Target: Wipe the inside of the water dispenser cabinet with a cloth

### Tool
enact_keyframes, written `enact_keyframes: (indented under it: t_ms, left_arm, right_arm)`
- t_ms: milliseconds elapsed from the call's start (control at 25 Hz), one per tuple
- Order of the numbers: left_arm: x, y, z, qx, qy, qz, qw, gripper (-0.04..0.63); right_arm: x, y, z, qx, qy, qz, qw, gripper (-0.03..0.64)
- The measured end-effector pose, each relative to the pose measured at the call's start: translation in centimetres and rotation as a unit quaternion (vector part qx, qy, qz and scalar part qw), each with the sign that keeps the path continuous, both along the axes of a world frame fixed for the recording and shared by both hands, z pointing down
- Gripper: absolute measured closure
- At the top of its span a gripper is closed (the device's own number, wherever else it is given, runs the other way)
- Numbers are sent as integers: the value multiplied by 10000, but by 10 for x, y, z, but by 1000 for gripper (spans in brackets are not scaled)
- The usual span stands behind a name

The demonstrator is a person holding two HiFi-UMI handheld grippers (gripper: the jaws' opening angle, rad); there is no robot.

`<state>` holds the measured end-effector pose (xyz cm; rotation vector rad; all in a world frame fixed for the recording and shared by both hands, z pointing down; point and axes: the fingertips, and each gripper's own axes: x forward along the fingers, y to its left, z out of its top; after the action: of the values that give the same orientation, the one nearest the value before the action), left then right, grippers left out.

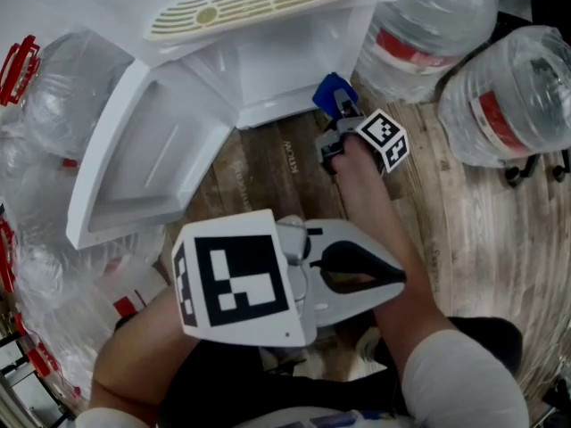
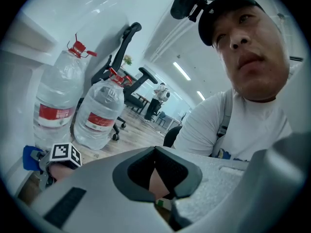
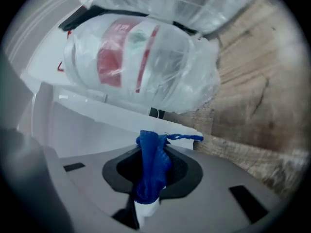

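- While the blue cloth (image 1: 329, 93) is not yet inside the water dispenser cabinet (image 1: 268, 65), it sits just off the cabinet's lower right corner, above the wooden floor (image 1: 482, 230). Whether it touches the white edge there cannot be told.
- In the head view, the open cavity lies at about 10 o'clock from the cloth. The coming move probably turns on this: carrying the cloth up and leftward, past the front edge and into the recess.
- The cloth is bunched into a narrow strip, and in the right gripper view its long axis runs from 6 to 12 o'clock, along the jaws. Its free end points to 12 o'clock, toward the cabinet, and one loose corner trails off to 3 o'clock.
- The right gripper (image 1: 339, 114) has its jaws clamped on the lower part of that strip, with most of the fabric standing out beyond them. It is by far the nearer tool to the cabinet.
- The left gripper (image 1: 375, 273) hangs back at 6 o'clock, close to the person's body and well apart from the cabinet. Its jaws are together with nothing between them.
- The cabinet door (image 1: 152, 159) is swung wide open at 9 o'clock, so it leaves the way in clear.
- Wrapped water bottles (image 1: 508, 96) stand at 2 o'clock, beside the right gripper's path but not across it.
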<state>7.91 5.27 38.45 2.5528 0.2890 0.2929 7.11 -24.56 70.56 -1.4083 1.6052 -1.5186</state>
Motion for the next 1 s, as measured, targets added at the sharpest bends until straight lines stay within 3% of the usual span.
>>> enact_keyframes:
  t_ms: [80,160,240,320,480,520,680,760,800,1000]
  left_arm:
    - [1,-3,0,-99,59,3,9999,595]
    - [2,-7,0,-180,149,9,9997,595]
    - [2,-9,-2,-273,247,37,9993,595]
    - [3,-11,-2,-342,295,52,9990,595]
    - [5,-16,-9,-611,452,-30,9971,595]
    - [5,-18,-10,-586,423,-23,9974,595]
    - [10,-19,-29,-375,383,98,9985,595]
    - [17,-19,-53,-300,513,165,9981,595]
    - [20,-18,-66,-262,581,168,9978,595]
    - [25,-3,-120,-397,616,-188,9971,595]
  right_arm:
    - [-3,5,-8,90,978,-685,9928,541]
    - [-12,11,-16,227,2135,-1614,9632,540]
    - [-24,17,-25,356,3174,-2611,9109,540]
    - [-36,23,-36,457,3926,-3512,8488,540]
    - [-57,51,-63,459,4738,-5019,7222,540]
    - [-61,60,-69,444,4818,-5271,6986,540]
    - [-71,93,-102,453,5089,-5906,6247,540]
    - [-74,104,-124,458,5170,-6133,5954,538]
    - [-75,108,-135,456,5175,-6207,5872,538]
    - [-82,136,-208,479,4818,-6449,5914,539]
